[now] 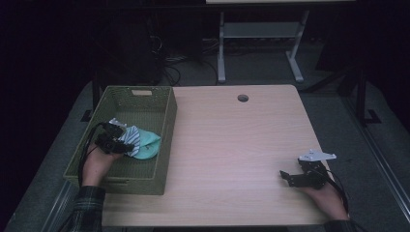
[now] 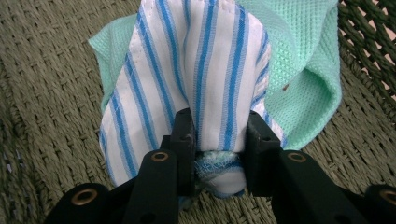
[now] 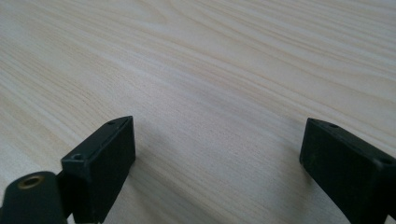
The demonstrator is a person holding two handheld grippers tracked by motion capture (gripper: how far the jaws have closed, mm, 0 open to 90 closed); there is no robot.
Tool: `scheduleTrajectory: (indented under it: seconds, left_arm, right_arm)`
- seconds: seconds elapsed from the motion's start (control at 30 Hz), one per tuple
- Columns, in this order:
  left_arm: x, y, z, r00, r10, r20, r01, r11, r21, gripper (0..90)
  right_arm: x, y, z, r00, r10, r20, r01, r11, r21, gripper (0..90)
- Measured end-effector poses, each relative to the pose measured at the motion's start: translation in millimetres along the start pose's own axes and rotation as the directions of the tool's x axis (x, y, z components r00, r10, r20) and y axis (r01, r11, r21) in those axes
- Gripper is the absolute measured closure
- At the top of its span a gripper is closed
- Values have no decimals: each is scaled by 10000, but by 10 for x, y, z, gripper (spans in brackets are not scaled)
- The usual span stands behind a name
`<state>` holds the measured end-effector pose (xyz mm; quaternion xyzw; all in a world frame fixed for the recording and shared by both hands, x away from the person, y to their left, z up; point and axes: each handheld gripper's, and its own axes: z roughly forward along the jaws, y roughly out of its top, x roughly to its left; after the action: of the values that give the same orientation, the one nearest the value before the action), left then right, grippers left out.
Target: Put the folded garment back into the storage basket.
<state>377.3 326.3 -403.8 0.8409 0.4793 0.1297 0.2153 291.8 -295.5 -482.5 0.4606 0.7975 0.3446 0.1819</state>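
Two cloths, striped (image 2: 187,70) over mint (image 2: 299,60), bunched in green basket (image 1: 164,135), pinched between left gripper (image 2: 215,135) jaws, part-closed. Right gripper (image 3: 217,154) wide open, empty, on table (image 1: 232,145). Best: lower to wicker floor, open fully, lift w/o snagging.

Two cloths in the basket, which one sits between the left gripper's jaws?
The blue-and-white striped cloth: the left gripper has its bunched end between its jaws. The mint green cloth lies behind it, ungripped.
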Motion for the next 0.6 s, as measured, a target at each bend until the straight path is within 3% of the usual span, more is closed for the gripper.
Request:
scheduleTrajectory:
  seconds: [0.13, 0.27, 0.37, 0.6]
  left_arm:
    - [9, -1, 11, 10000, -58, -23, 58, 10000, -26, 576]
    - [44, 2, 5, 9992, -393, -4, 393, 9991, -161, 393]
    - [43, 16, -24, 9984, -563, 46, 565, 9966, -599, 264]
    - [-13, 63, -114, 9974, -584, 425, 627, 9921, -1090, 172]
  right_arm:
    - [2, -1, -1, 10000, 16, 19, -16, 10000, -1, 99]
    - [3, -2, -2, 10000, 31, 32, -31, 10000, -1, 99]
    - [2, -2, -2, 10000, 30, 33, -30, 10000, -5, 99]
    - [2, -1, -2, 10000, 28, 32, -28, 10000, 0, 99]
